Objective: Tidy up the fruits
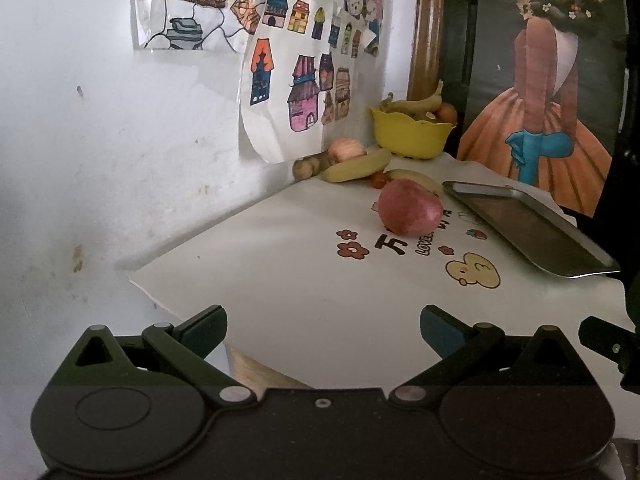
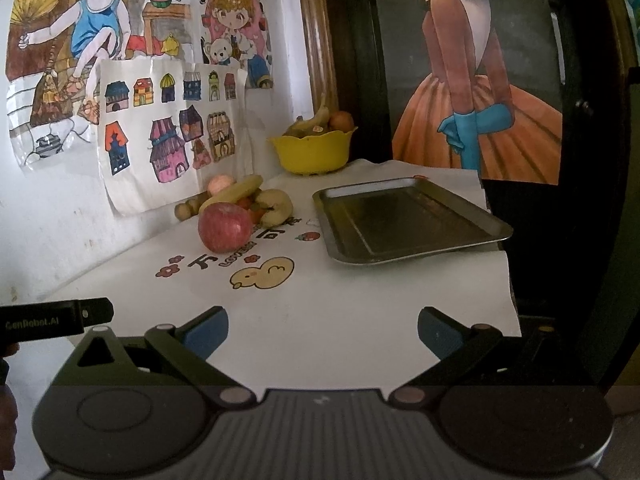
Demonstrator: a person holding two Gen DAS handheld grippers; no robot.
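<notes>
Both of my grippers sit low at the near edge of the cloth-covered table (image 2: 340, 312), fingers spread wide and nothing between them — the left gripper (image 1: 323, 330) and the right gripper (image 2: 322, 330) are equally empty, neither touching any fruit. They hold level, side by side, pointing across the table toward the wall; the left one's body even pokes into the right camera's lower-left corner.

What the next move turns on, as I judge it, is the red apple (image 2: 225, 227). It stands alone on the cloth, ahead of both grippers and well apart from them, the closest fruit to me. From my right gripper it lies forward and to the left; from my left gripper (image 1: 411, 213) it lies forward and to the right, so it sits roughly between the two lines of sight. Being round, it offers no long axis to line up with.

Behind it, against the wall, lie a straight banana (image 2: 232, 193), a curled banana (image 2: 276, 206), a peach-coloured fruit (image 2: 221, 184) and some small brownish and orange pieces. The metal tray (image 2: 408, 220) lies empty to the apple's right, nearer my right side. Further back a yellow bowl (image 2: 312, 152) already holds bananas and an orange fruit.
</notes>
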